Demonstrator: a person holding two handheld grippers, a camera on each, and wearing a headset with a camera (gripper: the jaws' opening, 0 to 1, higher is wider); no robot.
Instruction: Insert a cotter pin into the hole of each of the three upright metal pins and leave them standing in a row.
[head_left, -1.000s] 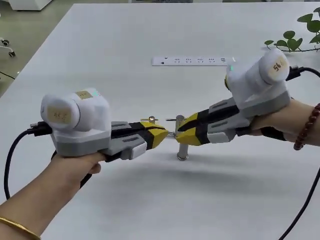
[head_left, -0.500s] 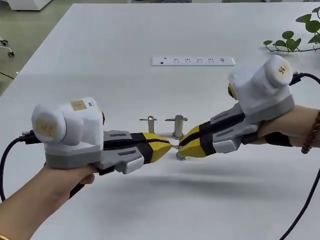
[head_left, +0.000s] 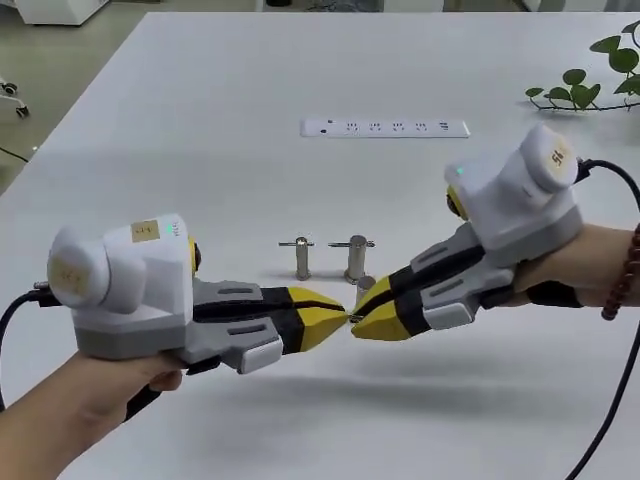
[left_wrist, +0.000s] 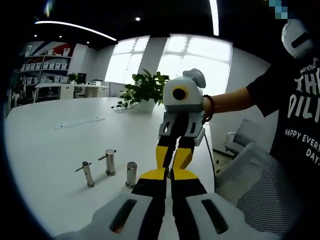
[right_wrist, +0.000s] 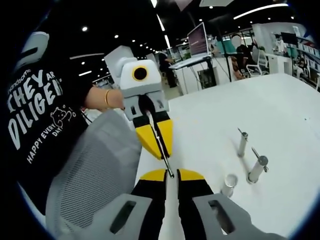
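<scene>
Three upright metal pins stand on the white table (head_left: 200, 120). The left pin (head_left: 302, 257) and the middle pin (head_left: 356, 256) each carry a cotter pin across the top. The third pin (left_wrist: 131, 174) has a bare top and sits partly behind the right gripper in the head view. My left gripper (head_left: 337, 318) and my right gripper (head_left: 358, 322) meet tip to tip just in front of the row. A thin cotter pin (right_wrist: 166, 162) runs from the left gripper's shut tips into the right gripper's own shut tips (right_wrist: 172, 176).
A white power strip (head_left: 385, 127) lies farther back on the table. A leafy plant (head_left: 590, 85) sits at the far right edge. Cables trail from both grippers. A mesh chair (right_wrist: 95, 170) and a person in a black shirt are close behind.
Both grippers have drawn back toward me and slightly down from the third pin's top, tips still together. The left and middle pins stand as before.
</scene>
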